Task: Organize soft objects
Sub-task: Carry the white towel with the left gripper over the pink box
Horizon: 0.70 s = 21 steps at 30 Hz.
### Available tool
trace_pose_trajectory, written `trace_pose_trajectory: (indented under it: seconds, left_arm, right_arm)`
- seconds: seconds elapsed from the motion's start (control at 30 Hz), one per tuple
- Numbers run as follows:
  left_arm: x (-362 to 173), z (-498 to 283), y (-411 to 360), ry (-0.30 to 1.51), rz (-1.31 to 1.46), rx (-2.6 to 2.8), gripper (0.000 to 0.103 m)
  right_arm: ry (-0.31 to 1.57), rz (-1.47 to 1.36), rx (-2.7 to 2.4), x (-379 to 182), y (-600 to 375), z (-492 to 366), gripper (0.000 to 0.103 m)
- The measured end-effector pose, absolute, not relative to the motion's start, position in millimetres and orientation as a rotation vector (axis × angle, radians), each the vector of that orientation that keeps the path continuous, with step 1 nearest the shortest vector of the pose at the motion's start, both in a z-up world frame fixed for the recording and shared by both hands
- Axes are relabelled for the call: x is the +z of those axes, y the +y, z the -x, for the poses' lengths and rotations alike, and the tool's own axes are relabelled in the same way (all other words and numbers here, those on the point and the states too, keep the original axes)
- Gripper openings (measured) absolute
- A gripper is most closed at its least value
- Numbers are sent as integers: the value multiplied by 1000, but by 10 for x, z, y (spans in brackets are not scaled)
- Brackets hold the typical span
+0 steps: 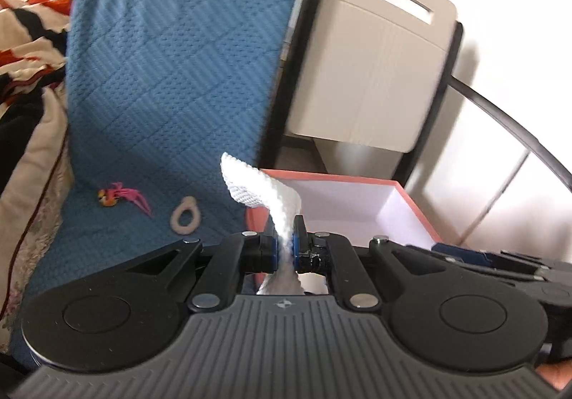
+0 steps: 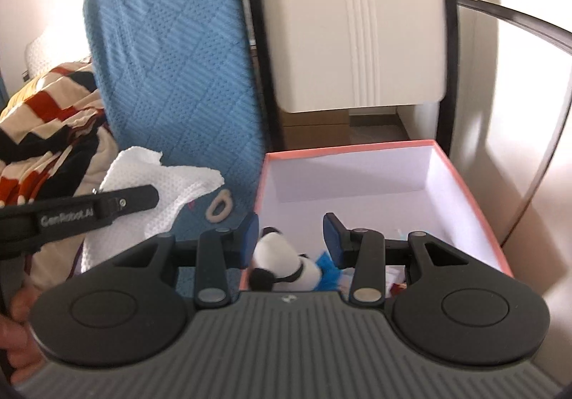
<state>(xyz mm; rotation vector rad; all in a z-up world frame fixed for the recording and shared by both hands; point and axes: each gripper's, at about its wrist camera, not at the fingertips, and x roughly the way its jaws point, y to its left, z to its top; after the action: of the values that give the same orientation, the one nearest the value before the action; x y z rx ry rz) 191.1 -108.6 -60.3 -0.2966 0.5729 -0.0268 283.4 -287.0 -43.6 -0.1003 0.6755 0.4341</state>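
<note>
Left wrist view: left gripper (image 1: 285, 249) clenched on white knit cloth (image 1: 271, 191), beside pink-rimmed box (image 1: 411, 217). Right gripper (image 2: 290, 238) spread, gripping nothing, above plush toy (image 2: 282, 259) already boxed. Left to do, likely: cloth, beige ring (image 1: 185, 214), pink trinket (image 1: 123, 198) on blue mat (image 1: 171, 77).

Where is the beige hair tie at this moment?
The beige hair tie lies on the blue quilted cover, between the pink hair clip and the pink-rimmed box; the right wrist view shows it just left of the box.
</note>
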Motion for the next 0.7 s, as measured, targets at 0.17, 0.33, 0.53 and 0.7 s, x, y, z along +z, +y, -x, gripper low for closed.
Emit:
trace_pose_trajectory:
  seconds: [0.17,0.33,0.53,0.7]
  left_arm:
    - [-572,-2039,-1353,597,277,-58,9]
    - [-645,-2226,-1601,613,264,-96,9]
    - [-885,-2453,-1888,645,258,-131,9]
    - [-1125,-2621,-2078,686,252,-153,9]
  right_arm:
    - [690,75,414,-406,-3078,-2970,43]
    - [716,65,408,-440,-3279,-3141,43]
    - [776,36,382,-560,-3574,-3396,43]
    - [817,17,379,-674,-3715,-3561,43]
